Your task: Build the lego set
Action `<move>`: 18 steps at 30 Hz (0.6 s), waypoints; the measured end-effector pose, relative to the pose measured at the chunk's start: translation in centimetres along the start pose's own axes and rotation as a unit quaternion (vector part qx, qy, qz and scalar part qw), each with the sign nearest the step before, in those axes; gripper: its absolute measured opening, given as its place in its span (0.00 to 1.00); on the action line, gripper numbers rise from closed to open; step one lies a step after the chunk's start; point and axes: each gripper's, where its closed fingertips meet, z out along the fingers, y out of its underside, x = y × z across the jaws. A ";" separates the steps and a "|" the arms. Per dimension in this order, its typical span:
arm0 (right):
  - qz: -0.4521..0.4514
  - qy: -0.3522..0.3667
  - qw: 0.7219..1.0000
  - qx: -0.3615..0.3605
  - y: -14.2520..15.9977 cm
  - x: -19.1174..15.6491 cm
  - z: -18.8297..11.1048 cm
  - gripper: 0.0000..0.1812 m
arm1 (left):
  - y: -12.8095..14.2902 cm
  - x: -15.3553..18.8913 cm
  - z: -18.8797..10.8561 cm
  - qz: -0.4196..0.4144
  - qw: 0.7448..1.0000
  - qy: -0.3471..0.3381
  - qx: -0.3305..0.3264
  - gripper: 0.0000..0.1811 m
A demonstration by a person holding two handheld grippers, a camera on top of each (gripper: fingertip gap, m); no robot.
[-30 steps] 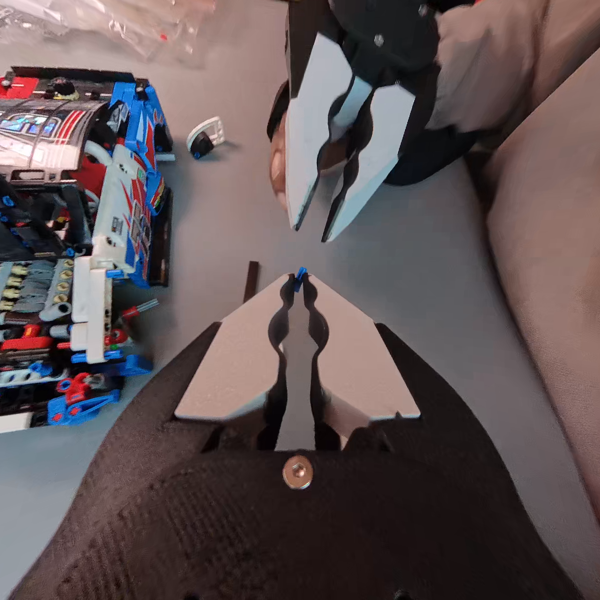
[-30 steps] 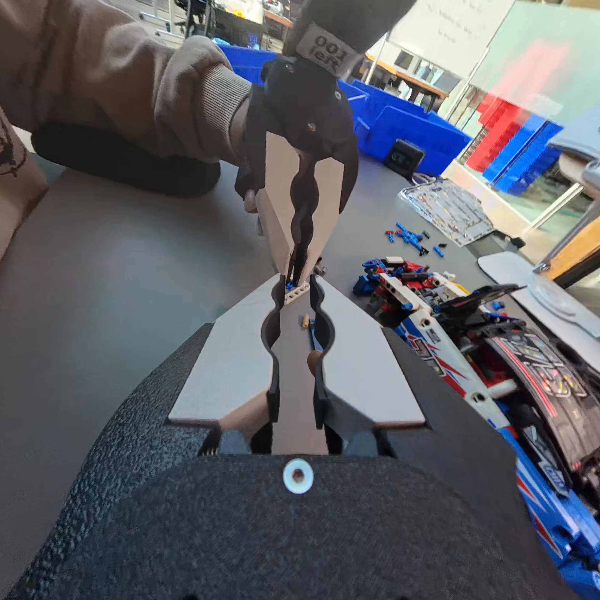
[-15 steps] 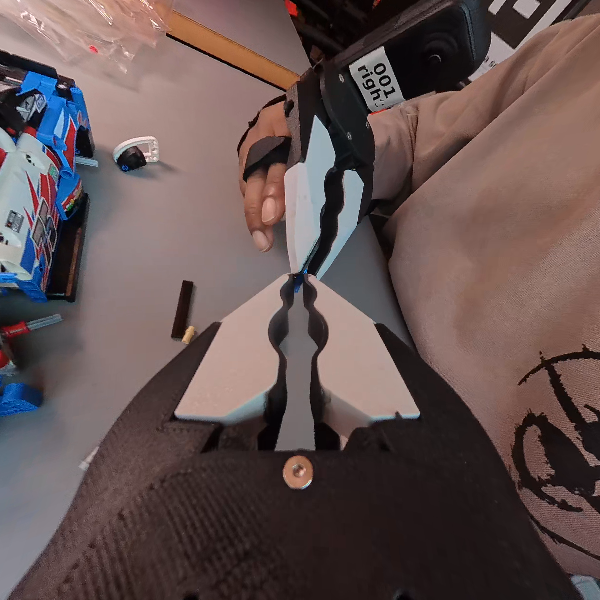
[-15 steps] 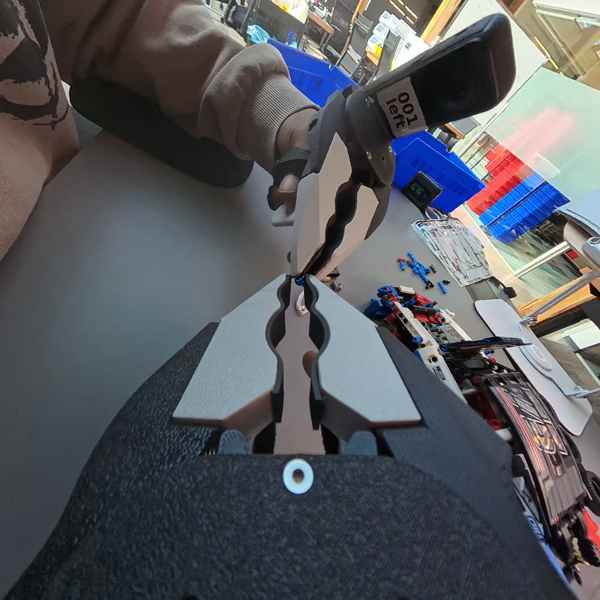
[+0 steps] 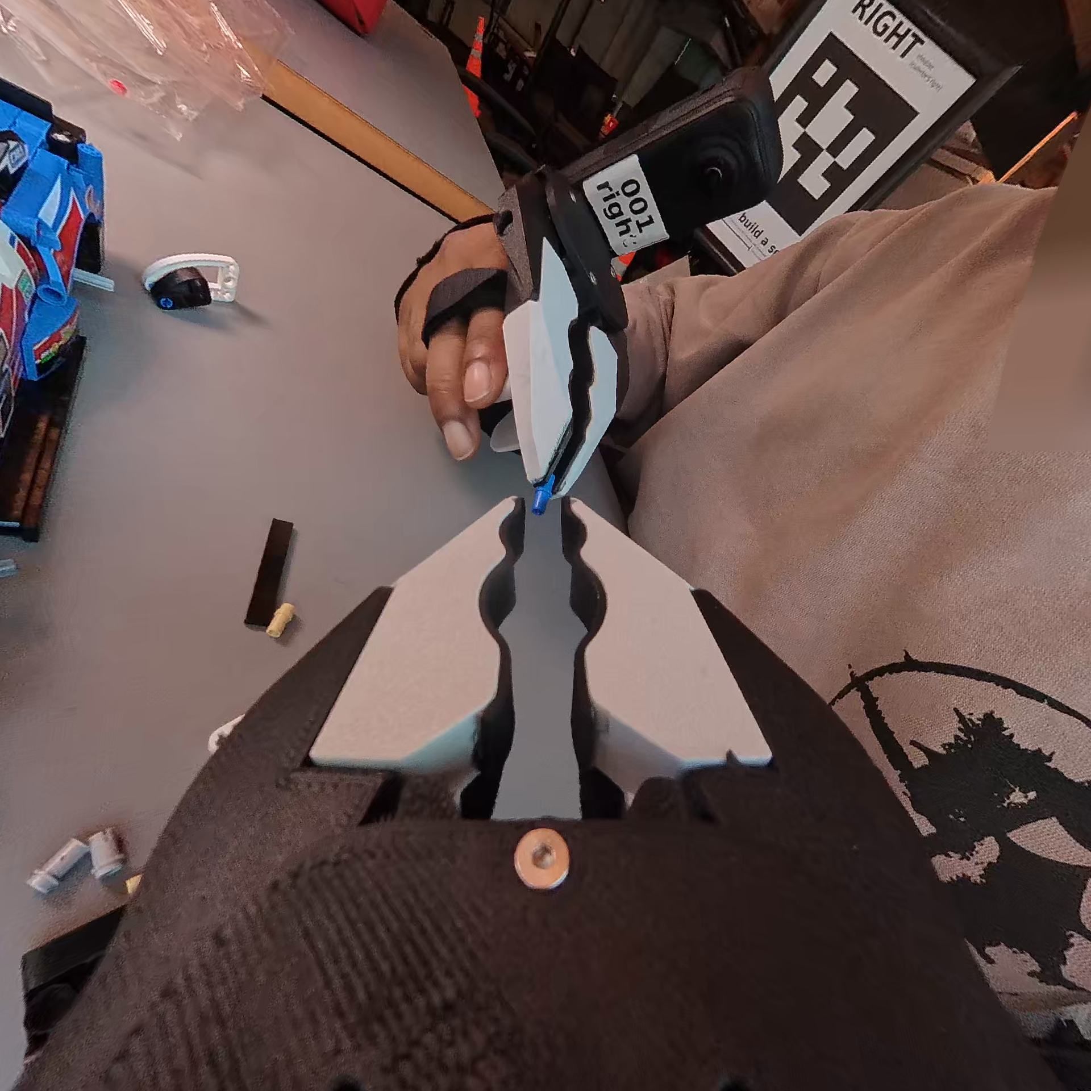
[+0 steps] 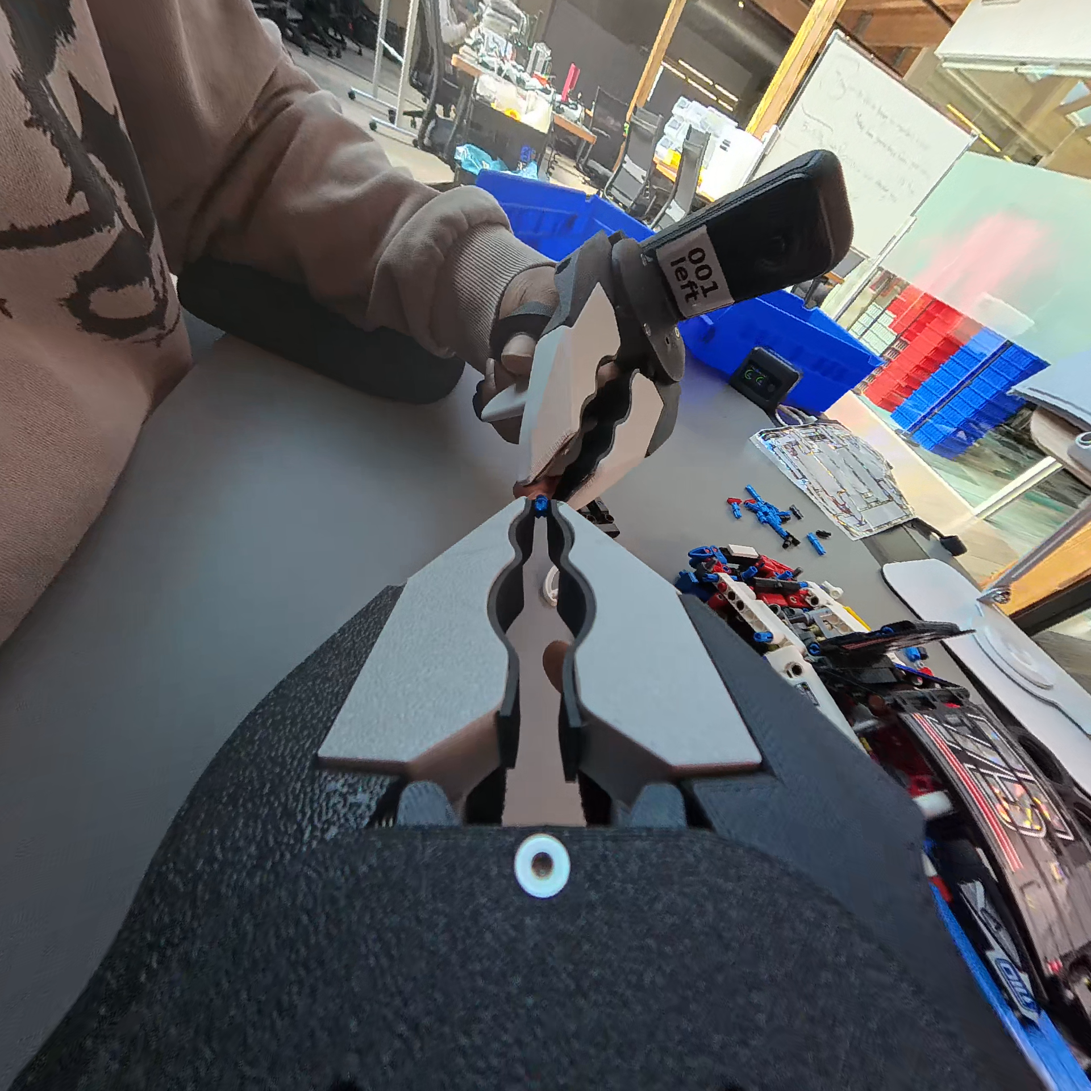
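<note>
Now my right claw is clamped tight on a small blue pin, pinched at the very tips, most of the pin sticking out past them. In the left wrist view that same blue pin pokes from the right claw toward my left claw, which stands parted with a clear gap and has nothing in it; the pin's free end sits just at the mouth of that gap, not touching either finger as far as I can tell. Both claws hover tip to tip above the near edge of the grey desk, close to my torso in a tan sweatshirt.

The part-built lego car, blue, white, red and black, lies along the desk's right side in the right wrist view, well apart from the claws. Loose blue pieces and an instruction booklet lie farther back. In the left wrist view a black flat strip with a tan pin touching its end lies mid-desk, a white-and-black curved part beyond it, and two light grey pins near the lower left.
</note>
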 end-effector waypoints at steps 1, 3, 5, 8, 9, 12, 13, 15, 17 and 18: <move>0.003 -0.001 1.000 0.002 0.0 0.0 0.0 0.01 | 0.0 0.1 0.1 0.000 1.000 0.001 -0.001 0.05; 0.007 -0.005 1.000 0.004 -0.1 -0.1 0.0 0.00 | 0.2 0.1 0.3 0.005 1.000 -0.001 -0.007 0.02; 0.009 -0.007 1.000 0.004 -0.1 -0.2 0.0 0.00 | 0.3 0.1 0.3 0.008 1.000 -0.004 -0.010 0.01; 0.009 -0.010 1.000 -0.002 0.1 -0.4 0.1 0.01 | 0.5 0.1 0.3 0.006 1.000 -0.004 -0.017 0.01; 0.009 -0.011 1.000 -0.005 0.2 -0.4 0.1 0.01 | 0.6 0.1 0.4 0.004 1.000 -0.005 -0.021 0.01; 0.007 -0.015 1.000 -0.011 0.4 -0.6 0.2 0.01 | 0.9 0.1 0.4 0.004 0.999 -0.007 -0.031 0.01; 0.007 -0.016 1.000 -0.011 0.4 -0.6 0.2 0.01 | 0.9 0.1 0.5 0.004 0.999 -0.008 -0.032 0.01; 0.009 -0.020 1.000 -0.012 0.4 -0.7 0.2 0.01 | 1.0 0.1 0.5 0.004 0.999 -0.007 -0.034 0.01; 0.008 -0.026 1.000 -0.016 0.6 -0.9 0.3 0.01 | 1.2 0.1 0.6 0.007 0.999 -0.008 -0.041 0.01; 0.008 -0.028 0.999 -0.017 0.7 -1.1 0.3 0.01 | 1.3 0.1 0.6 0.008 0.999 -0.008 -0.044 0.01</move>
